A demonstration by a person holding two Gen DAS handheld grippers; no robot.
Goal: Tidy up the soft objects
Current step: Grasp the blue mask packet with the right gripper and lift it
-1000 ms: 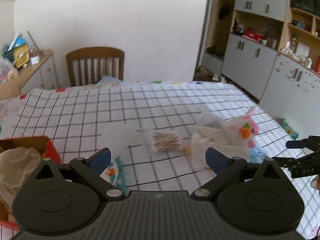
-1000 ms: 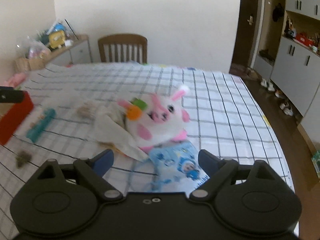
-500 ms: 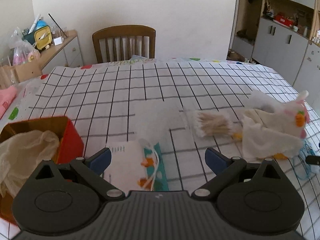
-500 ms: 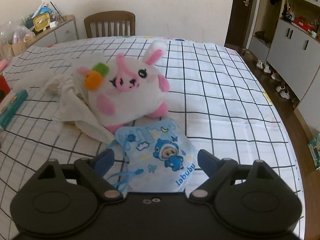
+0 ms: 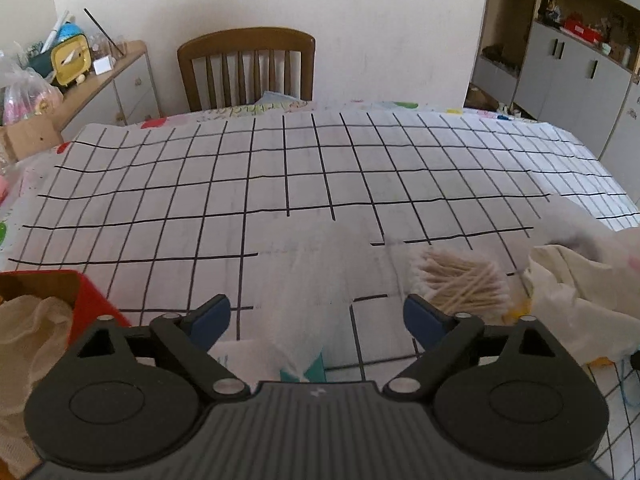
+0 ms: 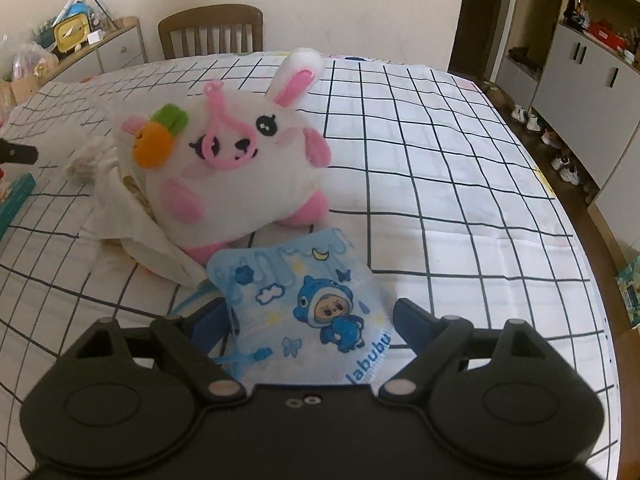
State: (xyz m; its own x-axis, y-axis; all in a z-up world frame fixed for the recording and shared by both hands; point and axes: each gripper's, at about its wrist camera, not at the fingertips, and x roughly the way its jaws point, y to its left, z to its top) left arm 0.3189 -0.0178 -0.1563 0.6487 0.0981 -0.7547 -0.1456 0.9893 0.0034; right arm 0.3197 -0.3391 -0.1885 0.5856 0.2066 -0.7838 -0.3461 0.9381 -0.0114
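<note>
The red box (image 5: 94, 300), a pale cloth already in it, sat at the far left of the checked counter (image 5: 320, 184). To its right the left gripper (image 5: 316, 316) had just been closing a little, yet its fingers stood wide with only a white-and-teal packet (image 5: 304, 360) low between them, unpressed. Further right lay a bag of cotton swabs (image 5: 460, 280), then a cream cloth (image 5: 576, 292). The right gripper (image 6: 308, 320), nearer the soft things, had its fingers spread either side of the blue cartoon face mask (image 6: 304, 300), which lay directly ahead, touching neither pad clearly. The plush rabbit (image 6: 236, 160) rested just behind the mask.
</note>
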